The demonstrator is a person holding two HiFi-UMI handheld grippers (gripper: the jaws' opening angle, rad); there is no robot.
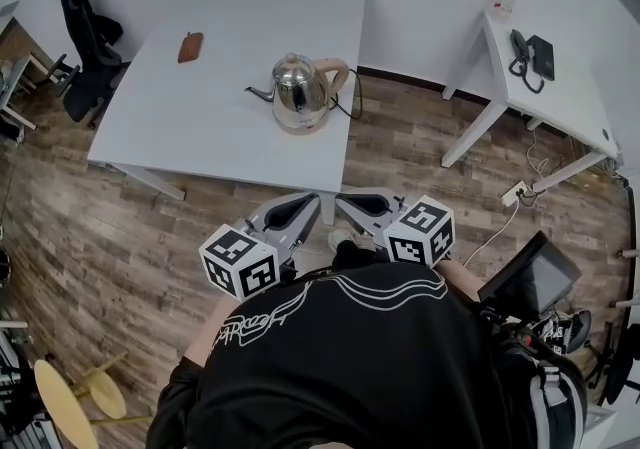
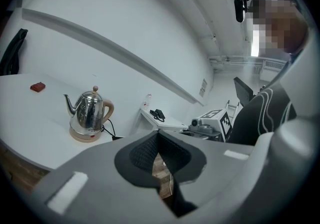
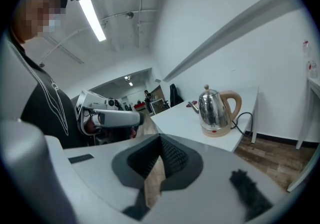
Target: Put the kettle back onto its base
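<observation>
The kettle [image 1: 298,87] of shiny metal with a beige handle stands upright on its base [image 1: 301,125], near the front edge of the white table [image 1: 200,127], and its spout points to the left in the head view. A black cord [image 1: 350,102] goes from the base over the table edge. The left gripper [image 1: 312,200] and the right gripper [image 1: 346,201] are held side by side close to the person's body, over the wooden floor [image 1: 120,227] and well apart from the kettle. Both point toward the table. In the left gripper view the jaws of the left gripper are pressed together with nothing between them, and the right gripper view shows the same for the right gripper: jaws together and empty. A small brown object [image 1: 190,47] lies farther back on the table, and a black telephone [image 1: 530,55] is on a second white table [image 1: 560,107] at the right
</observation>
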